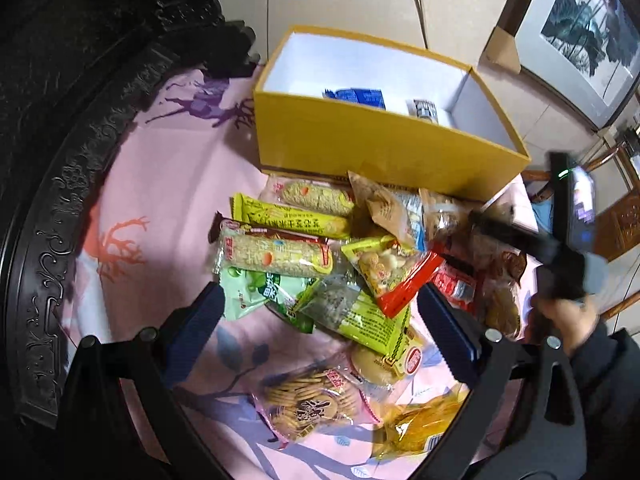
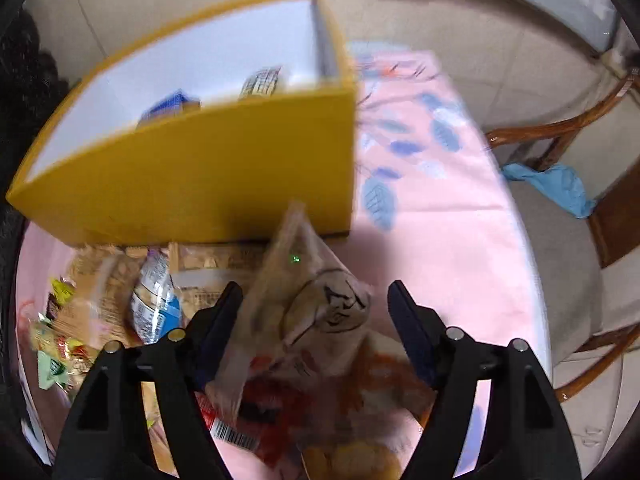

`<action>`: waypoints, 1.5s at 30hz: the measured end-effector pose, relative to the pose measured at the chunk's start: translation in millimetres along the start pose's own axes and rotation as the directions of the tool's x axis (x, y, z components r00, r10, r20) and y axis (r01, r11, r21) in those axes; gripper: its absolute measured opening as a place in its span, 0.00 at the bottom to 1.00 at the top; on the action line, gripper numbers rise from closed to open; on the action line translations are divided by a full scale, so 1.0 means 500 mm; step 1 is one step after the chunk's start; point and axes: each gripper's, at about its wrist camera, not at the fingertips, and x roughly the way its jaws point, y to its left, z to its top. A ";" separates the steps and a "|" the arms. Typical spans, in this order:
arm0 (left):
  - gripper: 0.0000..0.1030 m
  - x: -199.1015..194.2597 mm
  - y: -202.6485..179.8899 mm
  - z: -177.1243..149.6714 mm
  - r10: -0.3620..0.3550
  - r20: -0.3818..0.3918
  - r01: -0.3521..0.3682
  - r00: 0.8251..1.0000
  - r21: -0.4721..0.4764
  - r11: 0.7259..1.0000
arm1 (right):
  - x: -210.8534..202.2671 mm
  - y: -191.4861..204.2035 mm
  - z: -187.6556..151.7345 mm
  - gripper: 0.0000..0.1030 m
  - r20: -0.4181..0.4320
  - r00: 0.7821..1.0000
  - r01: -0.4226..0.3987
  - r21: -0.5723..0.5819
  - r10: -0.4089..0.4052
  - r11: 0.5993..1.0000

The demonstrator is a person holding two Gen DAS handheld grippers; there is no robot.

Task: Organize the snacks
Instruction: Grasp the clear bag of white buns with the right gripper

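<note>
Both jaws open: your right gripper (image 2: 314, 304) straddles a clear cookie bag (image 2: 308, 312), no pinch yet; left gripper (image 1: 320, 308) hovers over the snack pile (image 1: 320, 264) beside the yellow box (image 1: 372, 148), the sorting target.

Tiled floor (image 2: 500, 80), wooden chair (image 2: 580, 184)

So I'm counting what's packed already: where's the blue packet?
In the left wrist view, the blue packet lies inside the yellow box, left of a checkered packet.

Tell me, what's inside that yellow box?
Inside the yellow box, a blue packet and a black-and-white patterned packet show above the front wall. That wall hides the box floor and anything lower.
</note>
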 end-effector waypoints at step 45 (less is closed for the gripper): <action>0.41 -0.025 -0.057 -0.034 -0.078 0.041 0.075 0.996 0.064 0.995 | -0.356 0.080 -0.172 0.36 0.163 0.940 -0.271 -0.176 0.299 0.947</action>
